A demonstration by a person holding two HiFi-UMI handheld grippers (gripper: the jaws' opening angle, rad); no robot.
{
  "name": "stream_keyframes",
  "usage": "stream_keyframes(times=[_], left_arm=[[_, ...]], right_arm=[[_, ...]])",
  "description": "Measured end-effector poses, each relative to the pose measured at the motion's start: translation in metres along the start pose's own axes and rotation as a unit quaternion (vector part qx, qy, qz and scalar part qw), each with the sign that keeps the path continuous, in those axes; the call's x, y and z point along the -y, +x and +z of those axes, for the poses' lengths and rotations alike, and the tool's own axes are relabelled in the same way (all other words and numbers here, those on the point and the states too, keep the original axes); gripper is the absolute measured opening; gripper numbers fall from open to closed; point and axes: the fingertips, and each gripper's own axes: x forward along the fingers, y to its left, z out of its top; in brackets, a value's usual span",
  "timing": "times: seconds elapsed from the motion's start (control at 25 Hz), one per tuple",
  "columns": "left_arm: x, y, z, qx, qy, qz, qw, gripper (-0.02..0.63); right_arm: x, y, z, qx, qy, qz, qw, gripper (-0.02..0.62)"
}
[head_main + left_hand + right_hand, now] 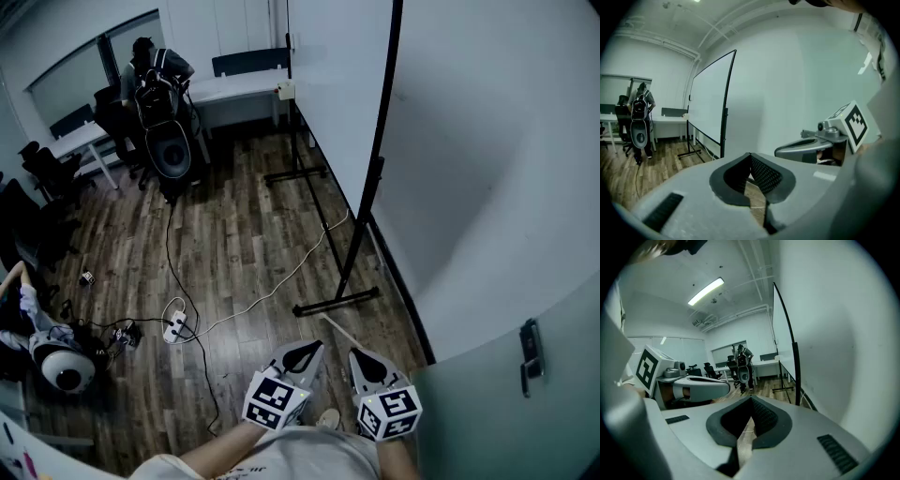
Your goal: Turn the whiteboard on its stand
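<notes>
I judge that the turn is not begun: my left tool (300, 357) and right tool (369, 366) are both closed on nothing, and the whiteboard (333, 94) stands untouched on its stand (352, 251) by the wall, well apart from them.

Whiteboard (337, 84) top out of view

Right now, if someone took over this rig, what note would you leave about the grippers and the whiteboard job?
Left gripper: jaws shut, nothing between them.
Right gripper: jaws shut, nothing between them.
Both are held low near the body, well short of the whiteboard, which is upright on its stand beside the wall.
Done: nothing; neither gripper touches the board.
Left: step up, take the frame, turn the board.
</notes>
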Motion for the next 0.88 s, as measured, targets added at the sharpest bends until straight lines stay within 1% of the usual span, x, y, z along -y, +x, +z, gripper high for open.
stream_keyframes(times=[0.2, 0.48, 0.68, 0.88], left_arm=[[-0.003, -0.005, -0.002, -0.004, -0.001, -0.001, 1.0000, 0.011], [-0.008, -0.014, 0.002, 0.002, 0.002, -0.006, 1.0000, 0.011], [-0.019, -0.027, -0.003, 0.000, 0.007, -0.012, 0.9999, 0.011], [-0.033, -0.038, -0.004, 0.011, 0.005, -0.014, 0.9998, 0.011]], right_arm=[[-0.007, 0.001, -0.001, -0.002, -0.002, 0.000, 1.000, 0.006], [-0.015, 0.003, 0.001, -0.003, -0.005, -0.007, 1.000, 0.006], [-0.024, 0.003, 0.007, 0.021, 0.012, -0.019, 1.000, 0.006], [-0.030, 0.009, 0.007, 0.029, 0.025, -0.038, 0.999, 0.006]])
